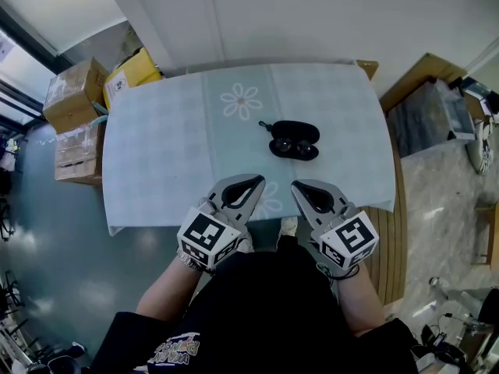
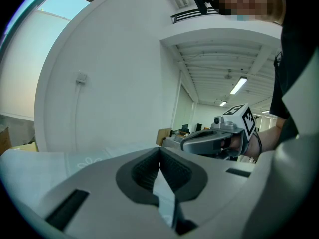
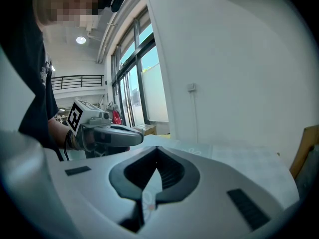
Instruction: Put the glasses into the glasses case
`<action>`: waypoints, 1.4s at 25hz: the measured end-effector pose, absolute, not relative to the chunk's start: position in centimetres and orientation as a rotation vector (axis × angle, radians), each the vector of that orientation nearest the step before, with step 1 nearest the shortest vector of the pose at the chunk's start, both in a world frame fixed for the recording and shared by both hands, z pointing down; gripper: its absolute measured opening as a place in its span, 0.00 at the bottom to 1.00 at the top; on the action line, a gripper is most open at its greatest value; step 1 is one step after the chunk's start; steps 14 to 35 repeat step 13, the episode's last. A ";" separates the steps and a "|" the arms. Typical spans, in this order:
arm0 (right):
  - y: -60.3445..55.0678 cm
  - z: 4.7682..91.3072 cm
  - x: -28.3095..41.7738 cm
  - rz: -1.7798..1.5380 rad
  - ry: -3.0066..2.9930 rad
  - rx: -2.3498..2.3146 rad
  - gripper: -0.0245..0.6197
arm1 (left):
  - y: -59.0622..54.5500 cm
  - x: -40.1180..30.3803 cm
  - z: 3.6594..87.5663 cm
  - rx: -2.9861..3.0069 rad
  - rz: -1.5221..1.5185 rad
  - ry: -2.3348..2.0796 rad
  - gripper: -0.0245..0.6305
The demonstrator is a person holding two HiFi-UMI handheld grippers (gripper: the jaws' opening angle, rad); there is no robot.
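A black glasses case point(image 1: 295, 130) lies right of centre on the table point(image 1: 156, 154), with a pair of dark glasses point(image 1: 294, 149) right against its near side. From here I cannot tell whether the glasses lie in the case or beside it. My left gripper point(image 1: 257, 180) and right gripper point(image 1: 296, 186) hover side by side at the table's front edge, short of the case. Both are shut with nothing between the jaws. The left gripper view shows its jaws point(image 2: 159, 149) meeting tip to tip; the right gripper view shows the same point(image 3: 157, 149). Neither gripper view shows the glasses or the case.
The table wears a pale checked cloth with a flower print point(image 1: 240, 100). Cardboard boxes point(image 1: 74, 92) and a yellow box point(image 1: 132, 72) stand off its left edge. Wooden boards and crates point(image 1: 427, 92) stand to the right. A white wall runs behind the table.
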State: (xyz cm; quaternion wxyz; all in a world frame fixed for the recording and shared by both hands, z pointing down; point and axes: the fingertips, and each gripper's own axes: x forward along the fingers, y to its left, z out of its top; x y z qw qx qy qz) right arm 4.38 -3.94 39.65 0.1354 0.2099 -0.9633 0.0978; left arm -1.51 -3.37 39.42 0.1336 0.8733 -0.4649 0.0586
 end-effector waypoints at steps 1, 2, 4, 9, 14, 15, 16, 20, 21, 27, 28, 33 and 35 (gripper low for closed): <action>-3.9 39.7 4.4 0.284 -2.791 0.608 0.07 | -3.3 -1.5 39.4 2.532 0.170 -1.348 0.08; -3.9 39.6 4.3 0.285 -2.791 0.607 0.07 | -3.3 -1.5 39.4 2.532 0.171 -1.348 0.08; -3.9 39.6 4.3 0.281 -2.794 0.604 0.07 | -3.3 -1.5 39.5 2.531 0.171 -1.349 0.08; -3.8 39.6 4.3 0.282 -2.796 0.602 0.07 | -3.2 -1.5 39.4 2.531 0.171 -1.353 0.08; -3.6 39.5 4.4 0.285 -2.794 0.606 0.07 | -2.9 -1.4 39.2 2.534 0.170 -1.351 0.08; -3.6 39.5 4.4 0.285 -2.794 0.606 0.07 | -2.9 -1.4 39.2 2.534 0.170 -1.351 0.08; -3.6 39.5 4.4 0.285 -2.794 0.606 0.07 | -2.9 -1.4 39.2 2.534 0.170 -1.351 0.08; -3.6 39.5 4.4 0.285 -2.794 0.606 0.07 | -2.9 -1.4 39.2 2.534 0.170 -1.351 0.08; -3.6 39.5 4.4 0.285 -2.794 0.606 0.07 | -2.9 -1.4 39.2 2.534 0.170 -1.351 0.08; -3.6 39.5 4.4 0.285 -2.794 0.606 0.07 | -2.9 -1.4 39.2 2.534 0.170 -1.351 0.08; -3.6 39.5 4.4 0.285 -2.794 0.606 0.07 | -2.9 -1.4 39.2 2.534 0.170 -1.351 0.08; -3.6 39.5 4.4 0.285 -2.794 0.606 0.07 | -2.9 -1.4 39.2 2.534 0.170 -1.351 0.08; -3.6 39.5 4.4 0.285 -2.794 0.606 0.07 | -2.9 -1.4 39.2 2.534 0.170 -1.351 0.08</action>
